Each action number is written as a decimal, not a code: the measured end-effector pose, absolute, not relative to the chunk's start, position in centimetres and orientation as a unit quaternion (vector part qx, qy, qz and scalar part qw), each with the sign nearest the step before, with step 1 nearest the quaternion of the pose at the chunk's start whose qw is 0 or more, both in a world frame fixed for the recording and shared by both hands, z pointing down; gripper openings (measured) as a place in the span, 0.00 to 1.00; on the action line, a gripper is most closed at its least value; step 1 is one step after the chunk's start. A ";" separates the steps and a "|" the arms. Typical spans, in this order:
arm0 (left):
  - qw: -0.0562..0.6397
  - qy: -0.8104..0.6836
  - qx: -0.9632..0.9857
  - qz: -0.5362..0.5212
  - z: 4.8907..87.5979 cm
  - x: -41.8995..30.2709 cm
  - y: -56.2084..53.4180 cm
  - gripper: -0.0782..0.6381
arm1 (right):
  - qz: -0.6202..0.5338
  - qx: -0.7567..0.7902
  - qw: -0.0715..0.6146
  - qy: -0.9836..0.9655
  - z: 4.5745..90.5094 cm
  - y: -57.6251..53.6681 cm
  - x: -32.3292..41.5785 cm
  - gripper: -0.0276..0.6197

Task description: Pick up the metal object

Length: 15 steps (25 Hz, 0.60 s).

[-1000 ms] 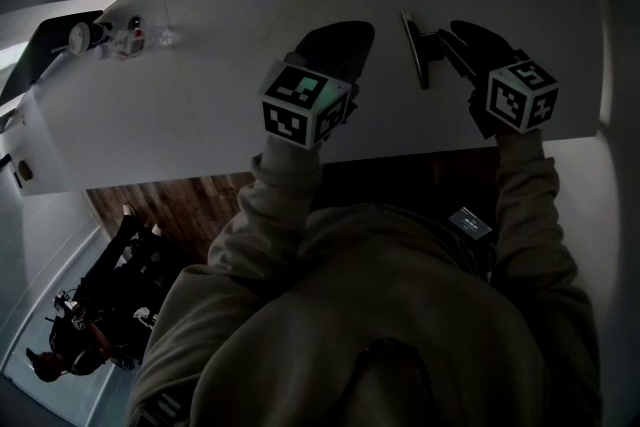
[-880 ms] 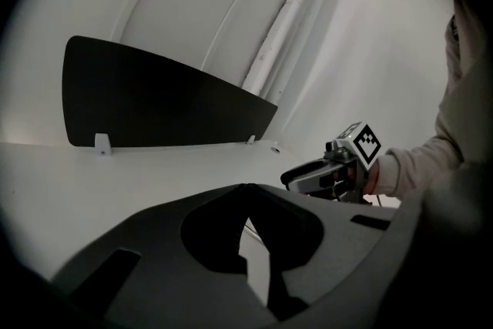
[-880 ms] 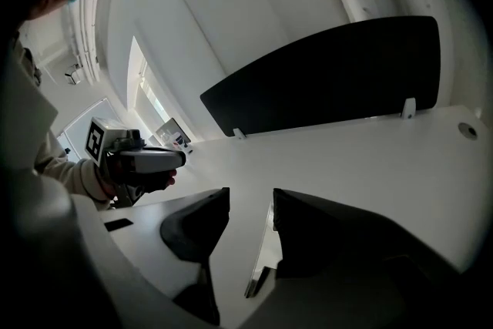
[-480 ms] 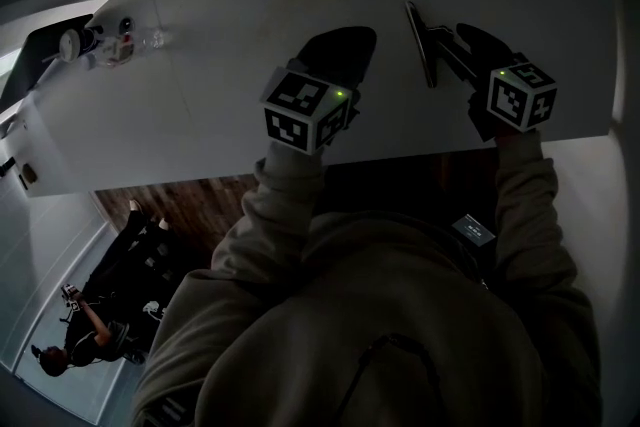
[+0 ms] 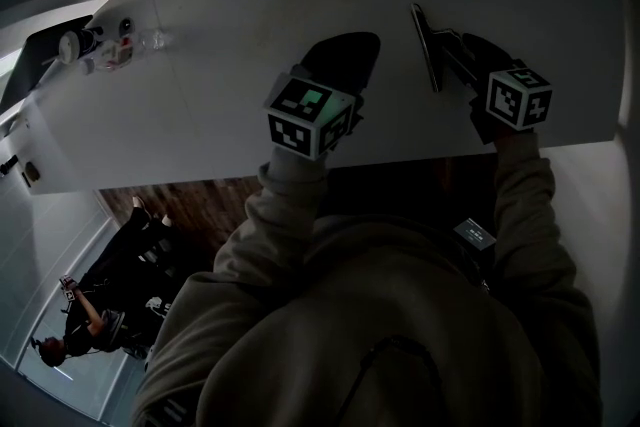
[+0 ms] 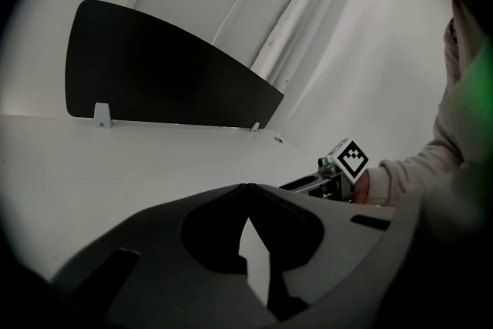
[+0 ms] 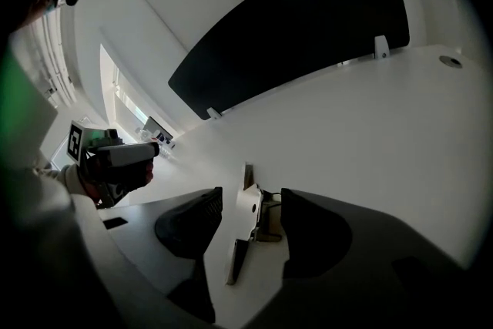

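The tabletop (image 5: 230,85) is seen shifted slightly rightward in the head view. Against it, the right tongs (image 7: 248,219) and the left tongs (image 6: 246,189) have been drawn back very slightly.

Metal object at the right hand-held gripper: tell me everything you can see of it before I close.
The metal object is a slim, dull grey bar with a short bracket-like piece jutting from one side. It rests on the white table, its length running away from the camera, between the open jaws of the right hand-held gripper. One jaw stands clear of it; whether the other touches the bracket cannot be told.
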<state>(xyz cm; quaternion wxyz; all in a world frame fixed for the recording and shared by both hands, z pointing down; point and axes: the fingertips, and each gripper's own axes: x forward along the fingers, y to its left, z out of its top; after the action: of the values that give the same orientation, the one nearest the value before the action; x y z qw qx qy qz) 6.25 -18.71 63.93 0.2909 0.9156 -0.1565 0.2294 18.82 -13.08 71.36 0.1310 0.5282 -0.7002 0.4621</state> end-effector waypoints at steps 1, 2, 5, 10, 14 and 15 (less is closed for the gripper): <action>0.291 -0.157 0.916 0.229 63.8 6.2 -18.8 0.11 | 0.465 0.528 0.130 -0.698 71.5 -13.0 18.9 0.37; 0.290 -0.157 0.916 0.229 63.6 6.2 -18.8 0.11 | 0.469 0.528 0.127 -0.696 71.6 -13.0 18.9 0.37; 0.285 -0.162 0.917 0.225 63.1 6.2 -19.1 0.11 | 0.478 0.528 0.119 -0.692 71.7 -13.1 18.8 0.37; 0.279 -0.169 0.919 0.220 62.5 6.4 -19.5 0.11 | 0.499 0.517 0.149 -0.679 73.4 -13.2 18.7 0.35; 0.268 -0.169 0.923 0.218 60.6 6.1 -19.4 0.11 | 0.517 0.505 0.146 -0.676 72.9 -13.2 17.9 0.09; 0.267 -0.170 0.923 0.219 60.2 5.9 -19.3 0.11 | 0.518 0.503 0.150 -0.676 72.8 -13.0 17.6 0.08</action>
<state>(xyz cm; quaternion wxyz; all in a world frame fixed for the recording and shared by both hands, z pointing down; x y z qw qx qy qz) 5.88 -19.35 60.20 0.2670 0.9229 -0.1700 0.2191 17.62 -13.03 72.77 0.1501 0.5026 -0.6755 0.5182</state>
